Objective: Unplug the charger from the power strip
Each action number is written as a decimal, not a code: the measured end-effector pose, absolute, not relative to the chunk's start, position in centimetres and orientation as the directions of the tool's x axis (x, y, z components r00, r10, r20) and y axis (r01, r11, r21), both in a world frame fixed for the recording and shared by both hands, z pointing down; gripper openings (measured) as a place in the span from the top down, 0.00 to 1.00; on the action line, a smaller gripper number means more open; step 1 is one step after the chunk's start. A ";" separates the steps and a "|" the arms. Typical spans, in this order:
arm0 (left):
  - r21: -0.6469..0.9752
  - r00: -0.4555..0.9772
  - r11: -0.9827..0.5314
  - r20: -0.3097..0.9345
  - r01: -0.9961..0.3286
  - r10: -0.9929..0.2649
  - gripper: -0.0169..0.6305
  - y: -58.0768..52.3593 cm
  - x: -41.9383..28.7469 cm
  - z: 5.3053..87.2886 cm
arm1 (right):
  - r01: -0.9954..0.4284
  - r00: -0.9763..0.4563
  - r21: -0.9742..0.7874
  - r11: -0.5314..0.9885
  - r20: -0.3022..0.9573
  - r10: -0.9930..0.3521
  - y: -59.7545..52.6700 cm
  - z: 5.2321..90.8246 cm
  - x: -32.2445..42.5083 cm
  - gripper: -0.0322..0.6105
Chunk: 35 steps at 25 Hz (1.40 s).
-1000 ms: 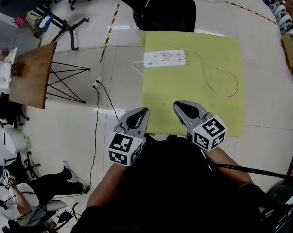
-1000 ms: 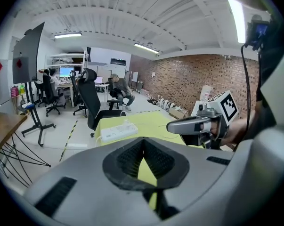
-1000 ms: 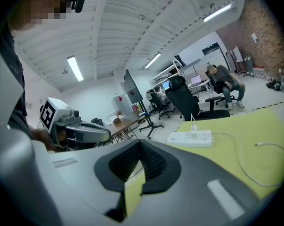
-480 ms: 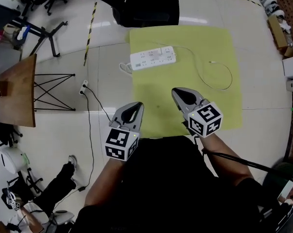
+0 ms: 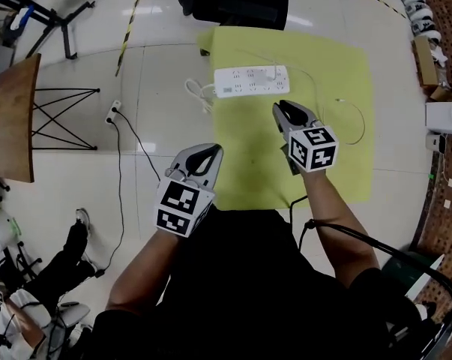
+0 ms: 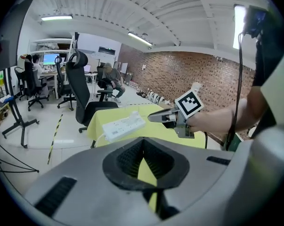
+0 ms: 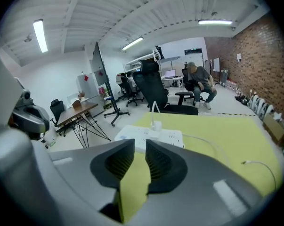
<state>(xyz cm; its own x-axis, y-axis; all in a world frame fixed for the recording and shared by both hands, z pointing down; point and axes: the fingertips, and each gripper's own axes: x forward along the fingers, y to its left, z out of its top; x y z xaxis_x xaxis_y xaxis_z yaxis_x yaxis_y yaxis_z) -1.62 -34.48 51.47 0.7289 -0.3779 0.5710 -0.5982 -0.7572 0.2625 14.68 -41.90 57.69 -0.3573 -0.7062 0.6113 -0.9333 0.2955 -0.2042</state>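
Your right claw (image 5: pixel 284 108), jaws opening with nothing between them, aims at the charger (image 7: pixel 156 125), still plugged into the power strip (image 5: pixel 252 81) at upper centre. Your left claw (image 5: pixel 211 151) waits closed and empty, lower left.

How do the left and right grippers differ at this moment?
Jaws: the left gripper is shut, while the right gripper has its jaws apart and opening.
Place: the right gripper is over the cloth, its tips close to the power strip; the left gripper hangs back by the cloth's left edge.
Both are empty and point toward the power strip, with the charger plugged in and untouched.
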 end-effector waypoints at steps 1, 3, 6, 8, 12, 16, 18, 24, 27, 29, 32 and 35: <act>0.267 0.726 -0.753 0.576 -0.601 -0.375 0.96 -34.5 -2.1 51.7 | -0.939 -0.342 -0.194 0.285 0.624 -0.702 -42.5 58.2 14.8 0.82; 0.278 0.722 -0.742 0.581 -0.610 -0.376 0.96 -34.8 -3.1 52.2 | -0.948 -0.313 -0.168 0.270 0.647 -0.695 -43.9 59.1 15.0 0.75; 0.293 0.720 -0.725 0.578 -0.623 -0.385 0.96 -35.4 -4.1 52.5 | -0.959 -0.272 -0.130 0.252 0.668 -0.693 -46.0 60.2 15.2 0.70; 0.300 0.720 -0.720 0.577 -0.625 -0.385 0.96 -35.6 -4.6 52.6 | -0.965 -0.246 -0.107 0.239 0.680 -0.690 -47.1 60.7 15.4 0.68; 0.312 0.718 -0.706 0.574 -0.636 -0.393 0.96 -36.1 -5.4 52.7 | -0.974 -0.210 -0.085 0.212 0.700 -0.683 -48.5 61.6 15.5 0.68; 0.317 0.715 -0.693 0.568 -0.647 -0.408 0.96 -36.4 -6.0 52.6 | -0.976 -0.196 -0.072 0.208 0.712 -0.674 -49.3 62.3 15.5 0.68; 0.319 0.713 -0.688 0.566 -0.652 -0.413 0.96 -36.4 -6.3 52.6 | -0.977 -0.187 -0.062 0.206 0.720 -0.668 -49.4 62.7 15.6 0.69; 0.322 0.704 -0.672 0.567 -0.667 -0.427 0.96 -36.1 -6.9 52.8 | -0.980 -0.177 -0.071 0.184 0.725 -0.666 -49.5 62.7 15.7 0.71; 0.323 0.703 -0.669 0.564 -0.670 -0.433 0.96 -35.8 -6.9 52.7 | -0.979 -0.192 -0.094 0.180 0.720 -0.667 -49.6 62.3 15.7 0.72; 0.320 0.702 -0.668 0.563 -0.672 -0.436 0.96 -35.6 -6.9 52.6 | -0.977 -0.200 -0.094 0.190 0.711 -0.674 -49.6 61.8 15.6 0.72; 0.317 0.699 -0.666 0.562 -0.675 -0.442 0.96 -35.2 -6.7 52.3 | -0.973 -0.214 -0.092 0.211 0.696 -0.685 -49.6 61.0 15.5 0.73; 0.313 0.696 -0.662 0.559 -0.681 -0.451 0.96 -34.9 -6.6 52.0 | -0.970 -0.229 -0.103 0.219 0.683 -0.693 -49.5 60.2 15.4 0.73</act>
<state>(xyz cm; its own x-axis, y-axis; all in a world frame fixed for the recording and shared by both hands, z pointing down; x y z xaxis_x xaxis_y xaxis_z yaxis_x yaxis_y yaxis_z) -6.57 -34.89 51.96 0.6958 -0.4512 0.5589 -0.6809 -0.6621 0.3132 15.39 -49.46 60.25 -0.2287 -0.6933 0.6834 -0.9704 0.2187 -0.1029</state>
